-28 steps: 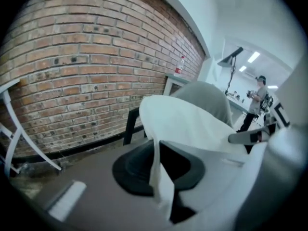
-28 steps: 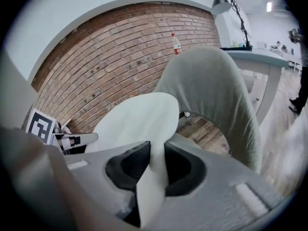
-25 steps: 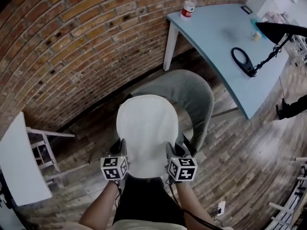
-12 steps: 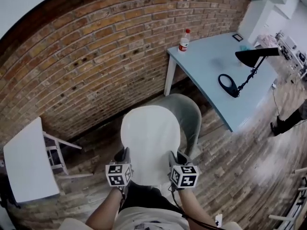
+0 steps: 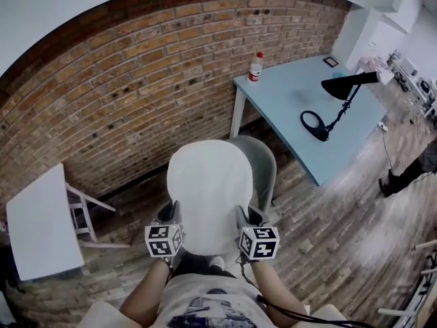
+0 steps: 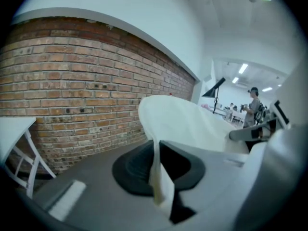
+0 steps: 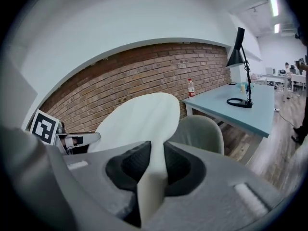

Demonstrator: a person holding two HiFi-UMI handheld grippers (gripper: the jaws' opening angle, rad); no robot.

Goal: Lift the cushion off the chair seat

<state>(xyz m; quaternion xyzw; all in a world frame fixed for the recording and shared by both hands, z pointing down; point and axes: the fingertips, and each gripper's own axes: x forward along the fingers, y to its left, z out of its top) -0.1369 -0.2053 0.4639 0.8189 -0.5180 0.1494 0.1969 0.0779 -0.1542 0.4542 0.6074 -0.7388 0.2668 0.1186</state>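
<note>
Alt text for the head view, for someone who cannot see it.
The left claw and right claw each grip a side edge of a white cushion, held up over a grey chair. Behind stand a brick wall and a blue table bearing a black lamp.

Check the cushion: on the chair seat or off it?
Off. Left gripper and right gripper clamp the near edge of the white cushion, holding it above the grey chair.
</note>
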